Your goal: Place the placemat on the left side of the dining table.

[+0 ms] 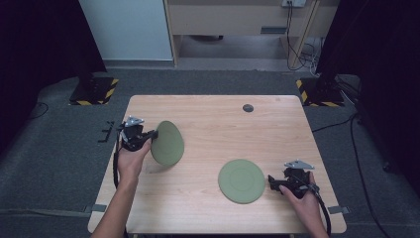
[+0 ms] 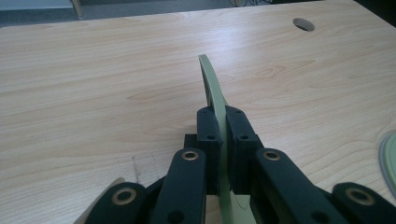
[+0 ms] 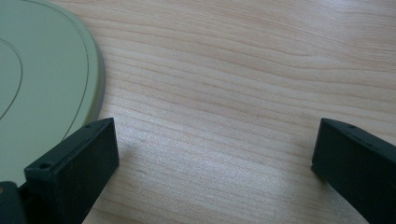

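Plate (image 1: 167,144) clamped on edge in left hand-held gripper (image 1: 148,135); right hand-held gripper (image 1: 271,179) agape.

High view: you look down and forward over the whole table (image 1: 218,119). Left gripper view: close, low, along its jaws across the tabletop. Right gripper view: nearer still; both share the flat plate (image 3: 42,88).

Matt green plastic plates (image 1: 241,180), light wood-grain table (image 1: 213,124), smooth.
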`<state>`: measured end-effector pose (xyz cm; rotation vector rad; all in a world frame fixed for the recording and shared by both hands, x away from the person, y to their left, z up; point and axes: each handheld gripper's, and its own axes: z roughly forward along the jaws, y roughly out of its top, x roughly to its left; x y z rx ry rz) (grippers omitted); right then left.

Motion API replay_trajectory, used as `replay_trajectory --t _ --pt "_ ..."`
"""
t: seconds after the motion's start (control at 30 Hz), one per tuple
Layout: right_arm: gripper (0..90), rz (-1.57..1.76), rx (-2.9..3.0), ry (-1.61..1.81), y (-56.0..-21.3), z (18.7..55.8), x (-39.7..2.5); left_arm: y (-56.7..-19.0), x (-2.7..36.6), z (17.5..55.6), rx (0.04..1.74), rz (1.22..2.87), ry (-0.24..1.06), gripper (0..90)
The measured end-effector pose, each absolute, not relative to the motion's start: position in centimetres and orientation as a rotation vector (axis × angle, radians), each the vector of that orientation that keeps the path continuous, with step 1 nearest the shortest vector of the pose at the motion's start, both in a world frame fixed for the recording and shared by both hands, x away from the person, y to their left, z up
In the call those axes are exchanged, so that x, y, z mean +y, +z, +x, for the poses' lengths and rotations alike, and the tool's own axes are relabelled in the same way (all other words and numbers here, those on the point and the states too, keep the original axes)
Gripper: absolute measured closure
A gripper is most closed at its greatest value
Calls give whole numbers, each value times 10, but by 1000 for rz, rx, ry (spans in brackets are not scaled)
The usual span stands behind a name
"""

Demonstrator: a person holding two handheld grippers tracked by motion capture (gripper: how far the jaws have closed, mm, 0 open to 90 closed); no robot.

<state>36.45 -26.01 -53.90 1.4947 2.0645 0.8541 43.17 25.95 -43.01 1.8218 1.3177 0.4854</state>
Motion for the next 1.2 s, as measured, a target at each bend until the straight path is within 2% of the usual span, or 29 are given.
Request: replay_trajectory --t 1.2 --pt "9 1492 2067 855 -539 364 -260 -460 301 427 1416 1813 485 855"
